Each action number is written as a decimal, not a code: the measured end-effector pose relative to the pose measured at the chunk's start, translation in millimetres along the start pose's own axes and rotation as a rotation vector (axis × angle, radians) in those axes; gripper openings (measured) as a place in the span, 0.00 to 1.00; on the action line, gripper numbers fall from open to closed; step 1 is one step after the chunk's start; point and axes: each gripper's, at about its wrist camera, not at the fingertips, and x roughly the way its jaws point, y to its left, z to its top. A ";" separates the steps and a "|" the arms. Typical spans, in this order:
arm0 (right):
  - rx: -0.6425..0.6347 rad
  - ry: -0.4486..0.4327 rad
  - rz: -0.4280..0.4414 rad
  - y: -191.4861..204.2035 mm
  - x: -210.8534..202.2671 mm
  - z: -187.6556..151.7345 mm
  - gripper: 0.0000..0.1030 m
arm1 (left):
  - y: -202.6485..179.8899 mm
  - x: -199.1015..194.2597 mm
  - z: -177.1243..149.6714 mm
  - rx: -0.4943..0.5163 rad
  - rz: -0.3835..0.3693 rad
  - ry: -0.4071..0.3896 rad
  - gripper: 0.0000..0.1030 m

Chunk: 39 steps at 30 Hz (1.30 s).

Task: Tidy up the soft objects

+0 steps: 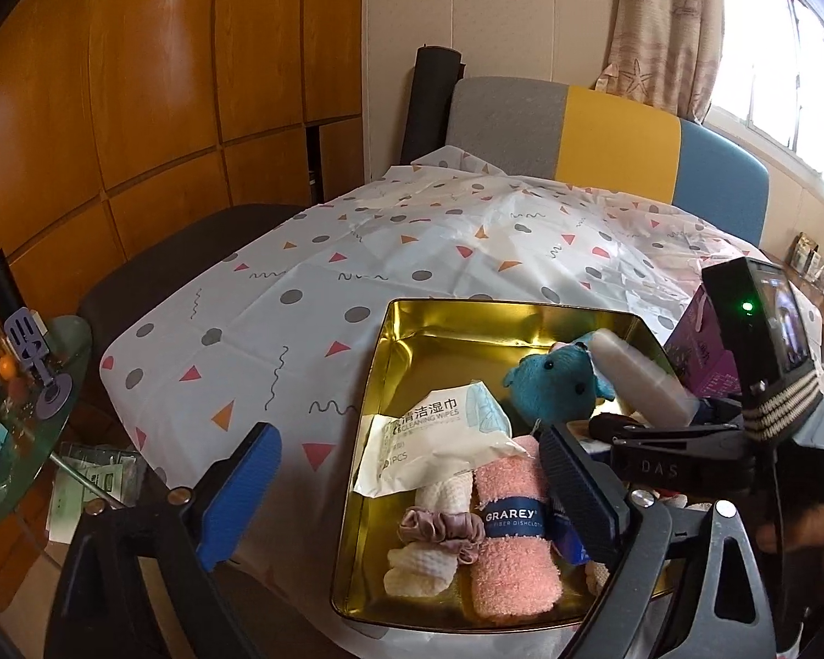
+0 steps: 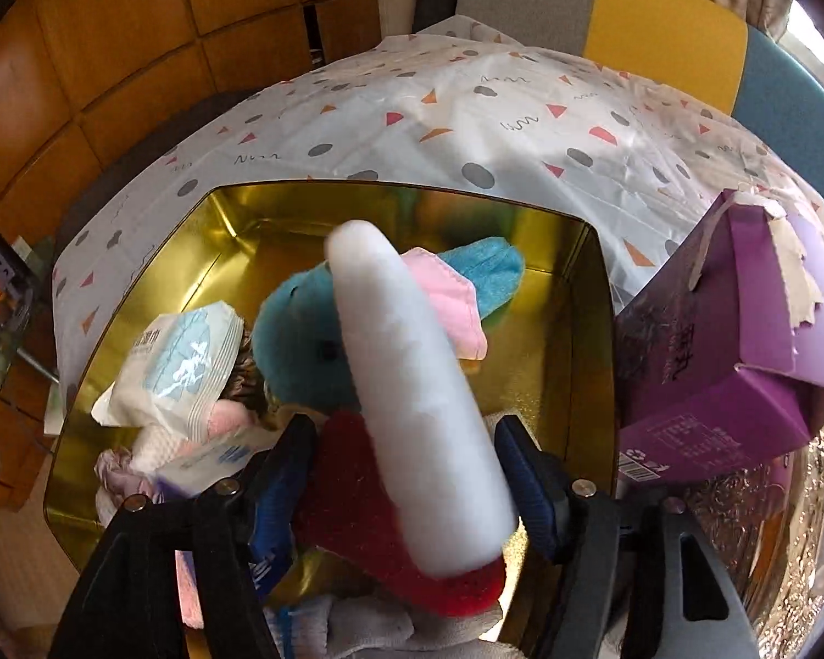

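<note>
A gold tin (image 1: 390, 384) stands on the patterned tablecloth (image 1: 357, 252). In it lie a blue plush toy (image 1: 555, 384), a pack of wet wipes (image 1: 428, 439), a rolled pink dishcloth (image 1: 511, 538), a white waffle cloth (image 1: 423, 565) and a mauve scrunchie (image 1: 439, 527). My left gripper (image 1: 412, 494) hangs open over the tin's near left side, with nothing gripped. My right gripper (image 2: 406, 472) points down into the tin (image 2: 137, 296). A white foam roll (image 2: 412, 362) slants between its jaws, with a gap at the left pad. Under it lie a red cloth (image 2: 357, 505) and the plush (image 2: 302, 340).
A purple carton (image 2: 741, 340) stands against the tin's right side. A grey, yellow and blue chair back (image 1: 604, 137) stands behind the table. A glass side table (image 1: 27, 412) with small items is at the left, below wooden wall panels.
</note>
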 end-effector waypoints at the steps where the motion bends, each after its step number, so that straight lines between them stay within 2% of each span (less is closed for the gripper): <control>1: -0.005 -0.016 -0.011 1.6 -3.8 -0.3 0.69 | -0.7 -0.9 0.2 0.001 0.001 -0.002 0.95; 3: -0.022 -0.059 -0.035 6.9 -14.9 -4.3 0.77 | -2.7 -3.3 0.2 0.002 0.004 -0.010 0.98; 9: -0.027 -0.190 -0.092 8.3 -54.7 -21.2 0.78 | -11.6 -11.2 0.6 0.016 0.001 -0.028 1.00; 16: 0.083 -0.284 -0.176 -6.4 -91.9 -50.7 0.78 | -30.1 -22.9 -5.2 0.039 -0.030 -0.045 1.00; 25: 0.239 -0.345 -0.278 -32.6 -117.4 -90.1 0.79 | -60.3 -30.8 -16.1 0.063 -0.036 -0.050 1.00; 31: 0.276 -0.365 -0.292 -43.5 -124.8 -97.7 0.79 | -67.1 -37.2 -19.0 0.068 -0.019 -0.085 1.00; 39: 0.283 -0.366 -0.296 -43.6 -124.8 -98.4 0.79 | -62.7 -35.6 -18.4 0.051 -0.012 -0.074 1.00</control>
